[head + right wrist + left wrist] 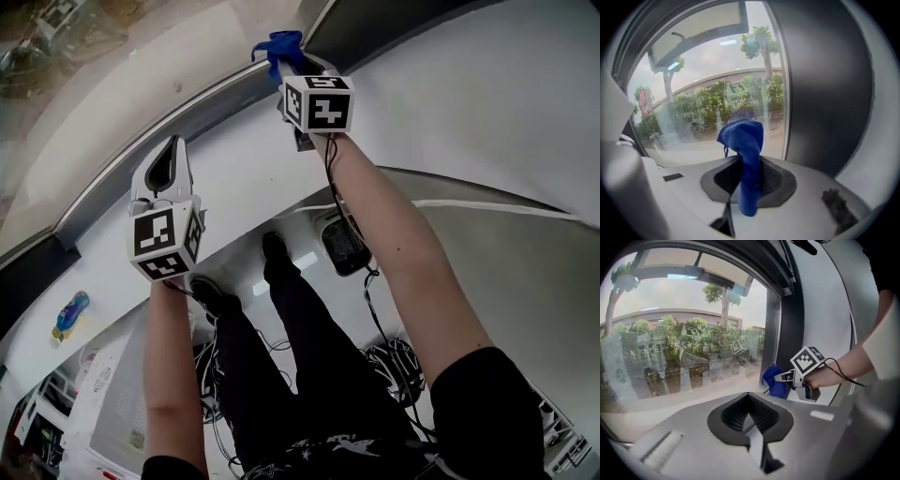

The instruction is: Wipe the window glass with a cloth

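The blue cloth [746, 154] stands bunched up out of my right gripper [747, 166], whose jaws are shut on it. In the head view the cloth [281, 45] is at the lower right corner of the window glass [103, 75], beside the dark frame [394, 23]; whether it touches the pane cannot be told. My left gripper [749, 414] is shut with nothing in it. It hangs in front of the glass [684, 348], left of and below the right gripper [785, 377]. In the head view the left gripper [169, 155] is over the white sill.
A dark vertical window frame [825, 93] runs just right of the cloth. The white sill [244, 178] lies below the glass, with a small blue and yellow object [70, 314] at its left end. Cables and a black box [345, 246] lie on the floor by the person's feet.
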